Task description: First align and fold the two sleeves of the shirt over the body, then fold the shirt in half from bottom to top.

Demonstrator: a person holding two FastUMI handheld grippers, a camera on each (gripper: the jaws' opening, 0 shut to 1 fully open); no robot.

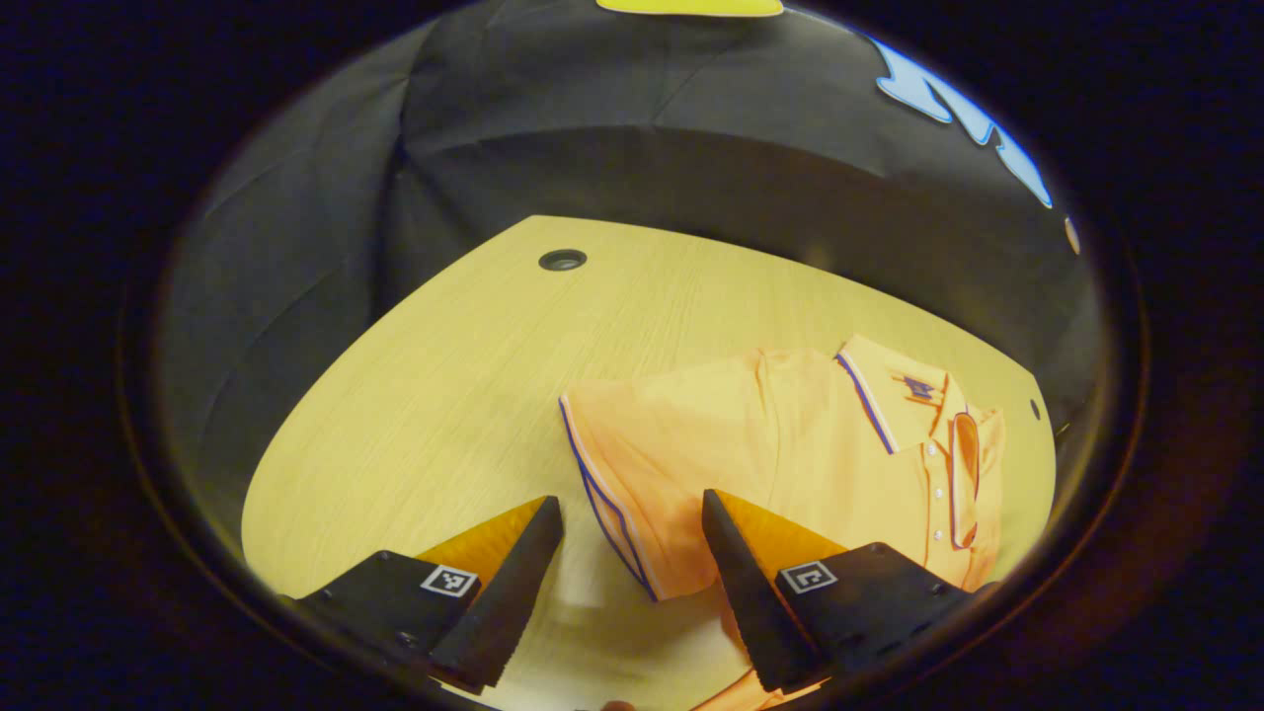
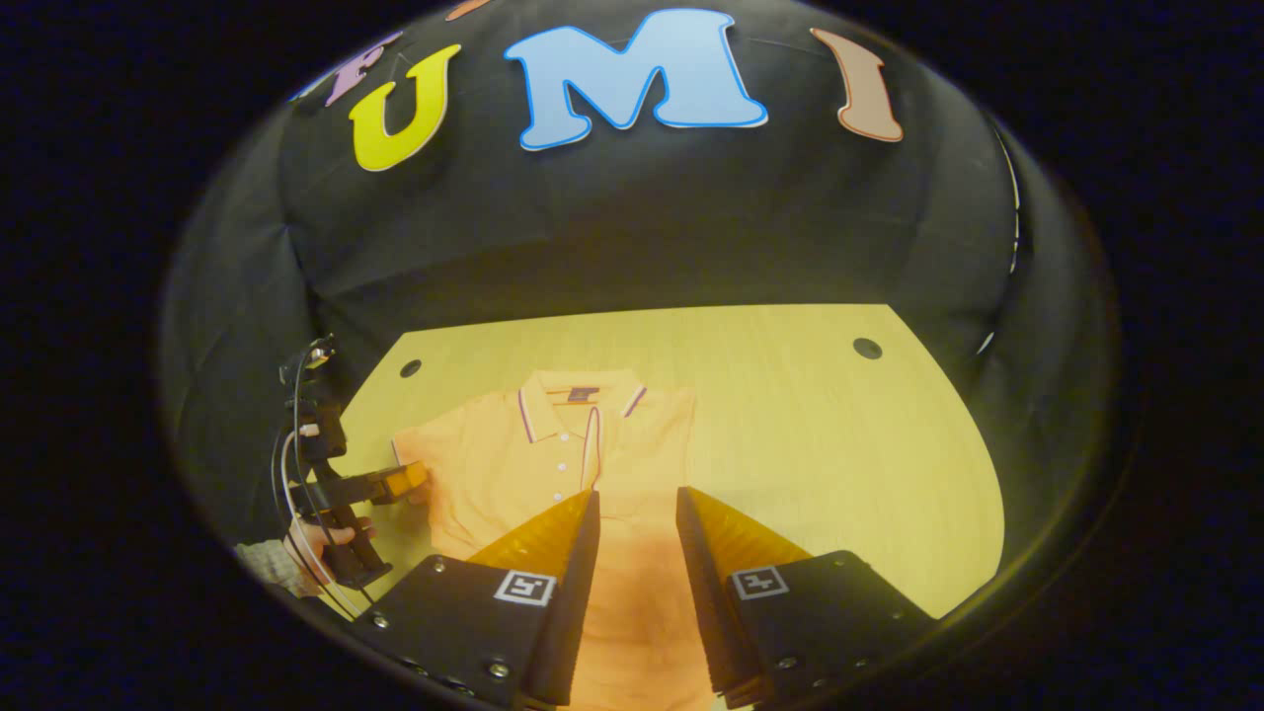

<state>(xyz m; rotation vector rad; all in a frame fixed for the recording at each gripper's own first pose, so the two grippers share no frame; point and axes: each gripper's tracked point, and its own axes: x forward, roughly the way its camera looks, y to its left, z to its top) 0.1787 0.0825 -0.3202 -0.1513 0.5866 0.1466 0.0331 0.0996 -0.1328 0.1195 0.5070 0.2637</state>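
An orange polo shirt [image 1: 790,444] lies face up on the wooden table [image 1: 444,395], collar [image 1: 889,395] away from me. In the left gripper view one sleeve [image 1: 632,464] is spread out flat, and its striped cuff runs down between the fingers of my open left gripper [image 1: 632,523], just above it. The other sleeve [image 2: 617,444] lies folded over the shirt's [image 2: 494,464] chest, with its cuff beside the button placket. My right gripper [image 2: 637,504] hangs open above the lower body of the shirt. The left gripper [image 2: 420,484] sits at the spread sleeve's edge, held by a hand [image 2: 321,538].
The table [image 2: 839,444] has bare wood to the right of the shirt and behind it. Round cable holes [image 2: 867,348] [image 2: 410,368] [image 1: 562,260] sit near the back corners. Black cloth walls close in the table on all far sides.
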